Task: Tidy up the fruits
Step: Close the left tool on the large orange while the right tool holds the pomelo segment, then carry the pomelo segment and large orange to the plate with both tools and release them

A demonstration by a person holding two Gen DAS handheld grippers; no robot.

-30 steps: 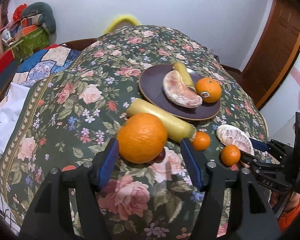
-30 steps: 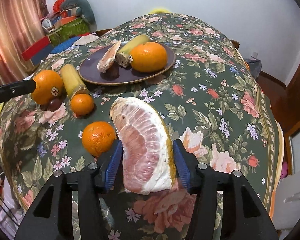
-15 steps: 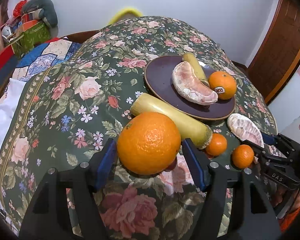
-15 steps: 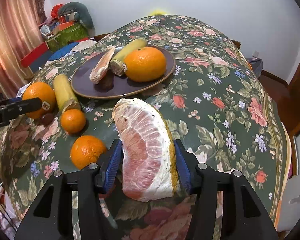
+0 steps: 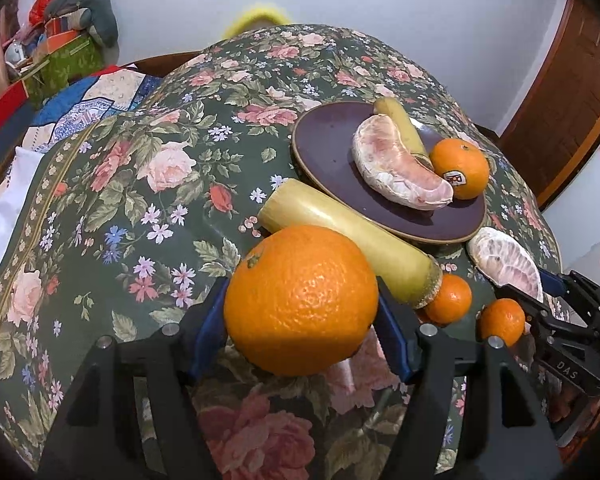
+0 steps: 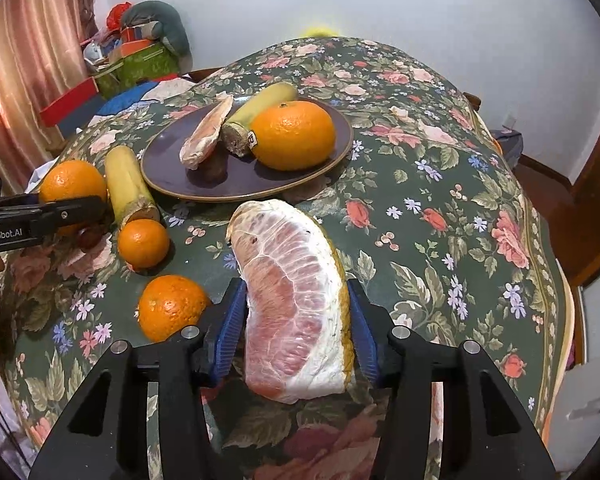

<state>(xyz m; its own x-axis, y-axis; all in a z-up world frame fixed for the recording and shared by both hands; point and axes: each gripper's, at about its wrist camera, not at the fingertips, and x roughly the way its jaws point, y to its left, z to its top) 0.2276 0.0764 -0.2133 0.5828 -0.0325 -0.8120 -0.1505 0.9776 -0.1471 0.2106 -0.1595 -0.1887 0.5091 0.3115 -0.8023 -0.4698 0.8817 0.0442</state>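
Covering basically everything is the floral tablecloth (image 6: 440,208), dark green with pink roses, draped over a table in a white-walled room with a wooden door (image 5: 560,120) off to one side and a pile of boxes and cushions (image 6: 140,52) against a pink curtain (image 6: 32,60). Sitting near the middle is a dark purple plate (image 6: 204,184), already loaded with a peeled pomelo segment (image 5: 396,172), a banana piece (image 5: 400,128) behind it and a stickered orange (image 6: 294,134). Just off the plate's near rim lies a second banana chunk (image 5: 352,240), and it's kind of in the way between the plate and the big orange (image 5: 302,300), which the left gripper (image 5: 300,332) has pinched between its blue pads, fingers spread wide around it. The right gripper (image 6: 296,328) is clamped on a big pomelo wedge (image 6: 296,300), narrower grip, with the wedge's tip reaching toward the plate's near edge. Two small mandarins sit loose on the cloth, one (image 6: 143,243) touching the banana chunk's cut end, the other (image 6: 172,306) just beside the right gripper's left finger. Smallest thing is a dark reddish fruit (image 6: 90,236) tucked by the left gripper, too hidden to identify.
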